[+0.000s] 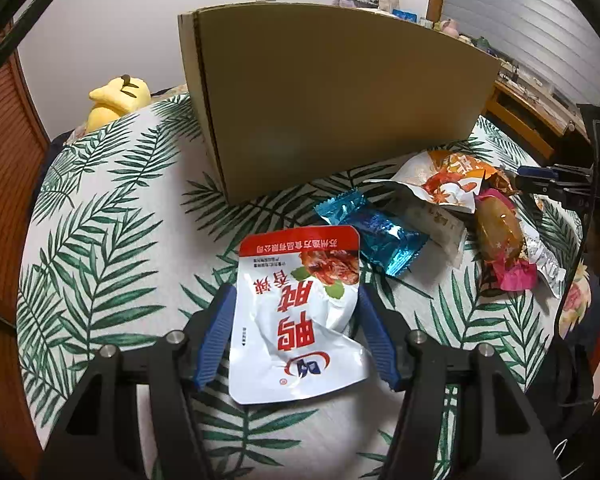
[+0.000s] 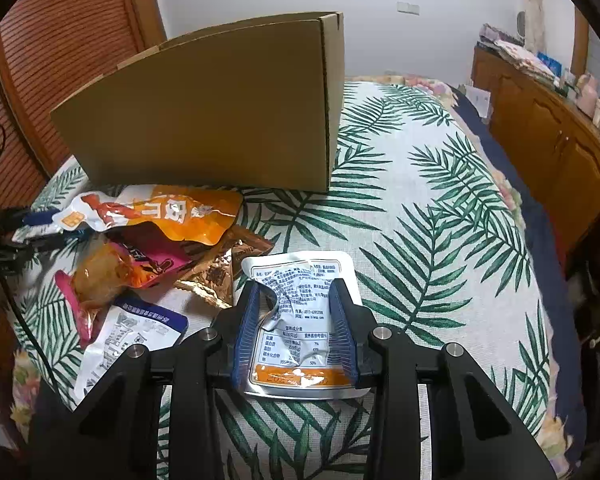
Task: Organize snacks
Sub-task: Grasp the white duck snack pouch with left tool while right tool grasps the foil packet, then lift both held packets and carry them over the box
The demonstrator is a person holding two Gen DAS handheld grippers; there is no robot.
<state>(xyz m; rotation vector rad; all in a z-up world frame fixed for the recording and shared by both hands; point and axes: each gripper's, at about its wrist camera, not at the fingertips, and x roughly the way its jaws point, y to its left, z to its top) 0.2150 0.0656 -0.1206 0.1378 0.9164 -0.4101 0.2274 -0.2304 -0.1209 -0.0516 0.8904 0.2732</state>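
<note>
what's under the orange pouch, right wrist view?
Under the orange pouch: a pink-wrapped snack and a brown foil packet poke out. Anything deeper beneath is covered.

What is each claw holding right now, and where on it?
The left claw squeezes the white and red pouch by its two side edges. The right claw pinches the silver pouch across its crumpled middle, printed back facing up.
</note>
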